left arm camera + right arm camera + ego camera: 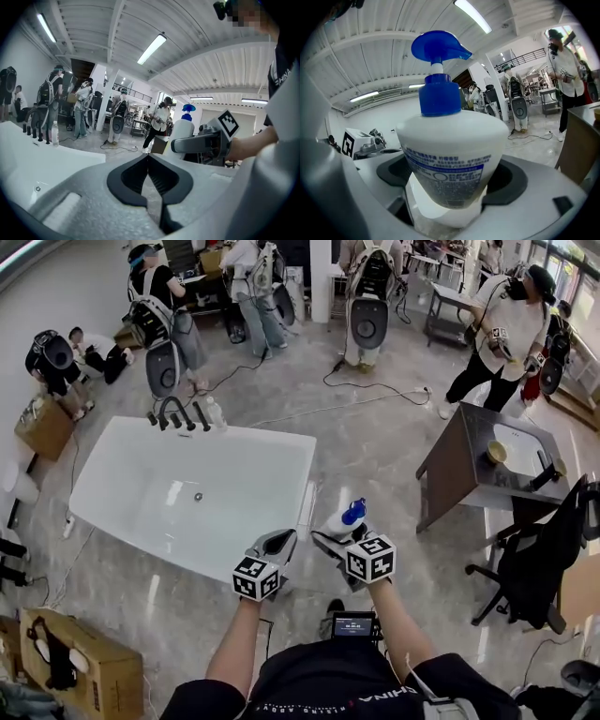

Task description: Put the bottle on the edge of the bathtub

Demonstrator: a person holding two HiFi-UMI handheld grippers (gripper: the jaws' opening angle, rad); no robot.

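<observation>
A white pump bottle (450,159) with a blue pump head (353,513) is clamped between the jaws of my right gripper (336,532), held in the air just right of the bathtub's near right corner. The bottle (180,133) also shows in the left gripper view, off to the right. The white bathtub (112,479) lies ahead and to the left, with dark taps (176,413) at its far rim. My left gripper (277,544) hovers over the tub's near edge, its jaws shut with nothing between them (149,165).
A small clear bottle (215,414) stands on the tub's far rim by the taps. A dark vanity (469,460) with a sink sits to the right, a black office chair (539,563) beside it. Several people stand behind the tub. Cardboard boxes (89,667) lie at the left.
</observation>
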